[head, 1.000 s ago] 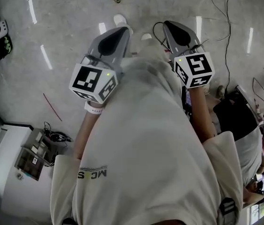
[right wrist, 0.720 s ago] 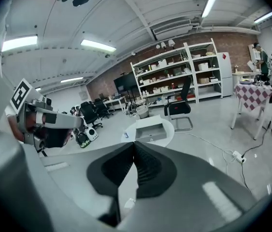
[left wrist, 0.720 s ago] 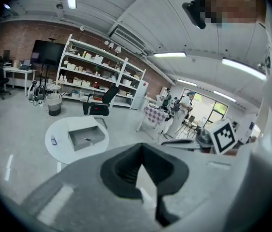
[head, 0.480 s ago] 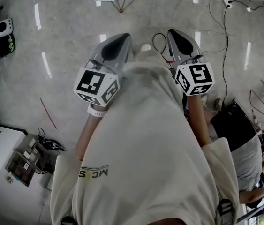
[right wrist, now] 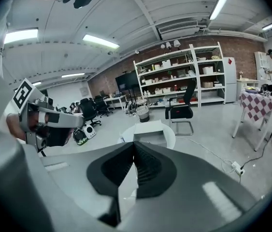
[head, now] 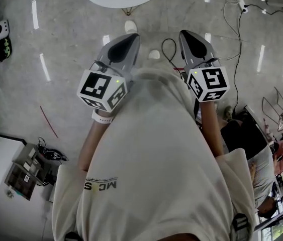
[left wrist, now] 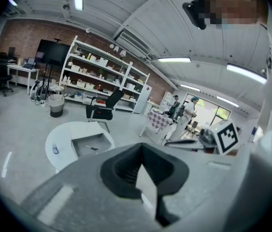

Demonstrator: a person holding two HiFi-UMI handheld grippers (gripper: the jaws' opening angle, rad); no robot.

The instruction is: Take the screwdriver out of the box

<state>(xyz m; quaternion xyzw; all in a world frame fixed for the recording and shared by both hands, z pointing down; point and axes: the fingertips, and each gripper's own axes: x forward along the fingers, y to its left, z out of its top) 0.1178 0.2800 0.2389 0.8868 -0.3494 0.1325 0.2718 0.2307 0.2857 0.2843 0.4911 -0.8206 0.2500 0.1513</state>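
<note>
A grey open box (left wrist: 91,142) sits on a round white table (left wrist: 58,151), and a small dark screwdriver (left wrist: 92,148) lies inside it. The right gripper view shows the same box (right wrist: 149,129) on the table (right wrist: 172,139) from another side. In the head view only the table's near edge (head: 106,0) shows at the top. My left gripper (head: 131,36) and right gripper (head: 184,33) are held close in front of my chest, well short of the table. The jaws of both are shut with nothing between them.
A black cable (head: 167,49) loops on the polished floor just ahead of the grippers. A black office chair (left wrist: 103,109) stands behind the table, with shelving (left wrist: 97,76) along the brick wall. A checkered table (left wrist: 158,121) and people (left wrist: 186,115) are at the right.
The round table has come further into view at the top of the head view, and the floor has slid back under me. Both grippers keep their place at my chest, still shut.
</note>
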